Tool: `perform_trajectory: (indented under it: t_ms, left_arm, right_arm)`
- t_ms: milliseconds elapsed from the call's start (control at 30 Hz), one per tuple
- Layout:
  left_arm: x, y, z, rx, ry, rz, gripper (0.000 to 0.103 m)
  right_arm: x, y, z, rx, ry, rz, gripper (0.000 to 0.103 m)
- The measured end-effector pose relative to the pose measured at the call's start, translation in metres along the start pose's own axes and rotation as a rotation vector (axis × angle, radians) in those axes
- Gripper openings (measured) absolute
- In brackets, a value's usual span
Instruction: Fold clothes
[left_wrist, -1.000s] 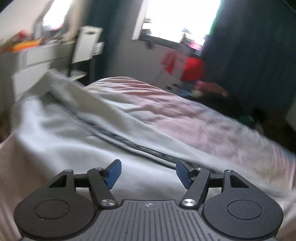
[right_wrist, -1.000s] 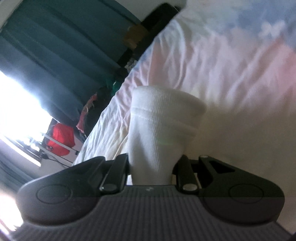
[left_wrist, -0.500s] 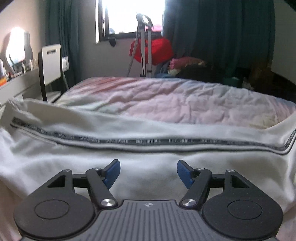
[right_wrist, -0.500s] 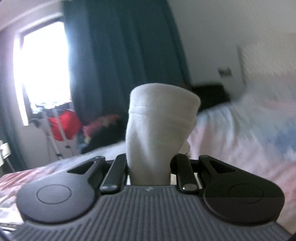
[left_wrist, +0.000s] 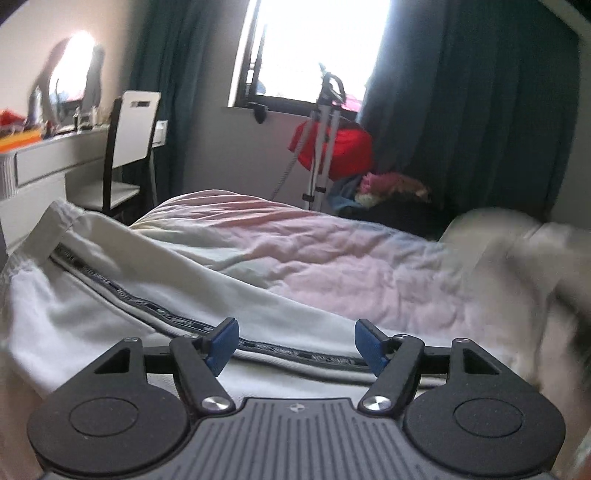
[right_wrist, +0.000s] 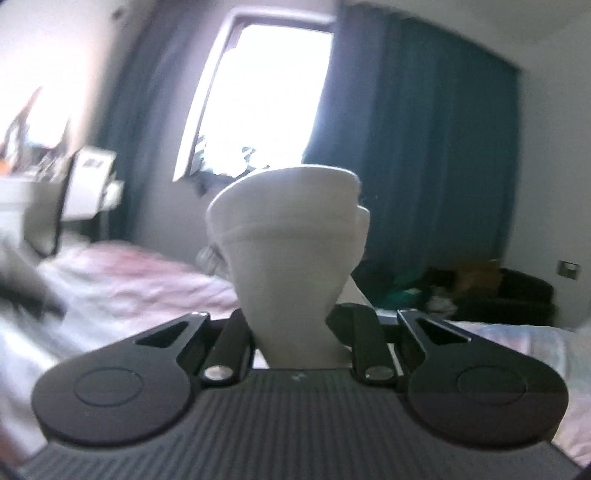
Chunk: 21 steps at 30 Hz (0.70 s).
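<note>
Right tongs first: they're clamped on a bunched white cuff, which sticks up like a little cup in the middle of the right wrist frame. It looks like the ribbed end of a leg or sleeve of the white garment spread on the bed; I can't trace the cloth all the way back, so that's my guess.

Left tongs are gaping with nothing between the blue pads. The jaws have just been opening a bit more, and they hover just over the garment's dark printed stripe, which runs from left of frame down to bottom centre.

If the step is carrying that cuff across to make the fold (my read), I'd keep the right grip firm and bring the cuff down level with the opposite edge, using the stripe as a guide line. The left side could pin the cloth near the stripe so the bottom layer doesn't drag along. The main risk is the fabric bunching under the fold.

Containers: honestly I don't see any. No basket or bin shows up. There's a pile of clothes on the floor by the curtain, right of centre, plus a white tabletop with clutter at upper left, too blurry to name.
</note>
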<state>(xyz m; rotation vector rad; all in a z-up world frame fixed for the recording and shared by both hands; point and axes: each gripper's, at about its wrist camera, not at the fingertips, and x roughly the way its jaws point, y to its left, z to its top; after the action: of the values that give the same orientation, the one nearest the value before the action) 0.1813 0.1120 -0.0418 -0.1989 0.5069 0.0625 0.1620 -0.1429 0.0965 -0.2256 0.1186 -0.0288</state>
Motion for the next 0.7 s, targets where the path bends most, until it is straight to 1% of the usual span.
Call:
perform_trajectory:
  t_ms: [133, 200, 233, 267, 300, 367, 433, 467, 533, 600, 700]
  left_arm:
    - [0.006, 0.016, -0.001, -0.056, 0.024, -0.002, 0.073]
    - [0.01, 0.022, -0.004, -0.075, 0.04, -0.009, 0.073]
    - [0.011, 0.023, -0.004, -0.089, 0.047, -0.017, 0.073]
    - [0.013, 0.025, -0.004, -0.102, 0.054, -0.025, 0.073]
    - [0.014, 0.025, -0.004, -0.109, 0.056, -0.034, 0.073]
    - [0.017, 0.022, -0.005, -0.11, 0.061, -0.052, 0.073]
    - [0.019, 0.018, -0.007, -0.097, 0.065, -0.068, 0.074]
    - [0.02, 0.016, -0.009, -0.096, 0.078, -0.084, 0.074]
    - [0.022, 0.012, -0.013, -0.096, 0.108, -0.12, 0.074]
    - [0.022, 0.007, -0.018, -0.091, 0.132, -0.155, 0.074]
    - [0.02, -0.002, -0.025, -0.058, 0.145, -0.173, 0.074]
  right_arm:
    - [0.012, 0.052, -0.042, -0.142, 0.13, 0.118, 0.022]
    - [0.012, 0.072, -0.062, -0.208, 0.193, 0.143, 0.024]
    - [0.013, 0.075, -0.068, -0.225, 0.207, 0.15, 0.028]
    - [0.012, 0.075, -0.071, -0.234, 0.216, 0.163, 0.035]
    - [0.012, 0.073, -0.07, -0.235, 0.222, 0.18, 0.039]
    - [0.008, 0.068, -0.064, -0.228, 0.24, 0.233, 0.053]
    - [-0.002, 0.057, -0.057, -0.211, 0.265, 0.34, 0.083]
    - [-0.01, 0.063, -0.053, -0.206, 0.287, 0.394, 0.087]
    - [-0.02, 0.053, -0.048, -0.18, 0.335, 0.475, 0.087]
    - [-0.027, 0.045, -0.043, -0.114, 0.376, 0.523, 0.087]
    - [-0.03, 0.014, -0.041, 0.08, 0.485, 0.594, 0.087]
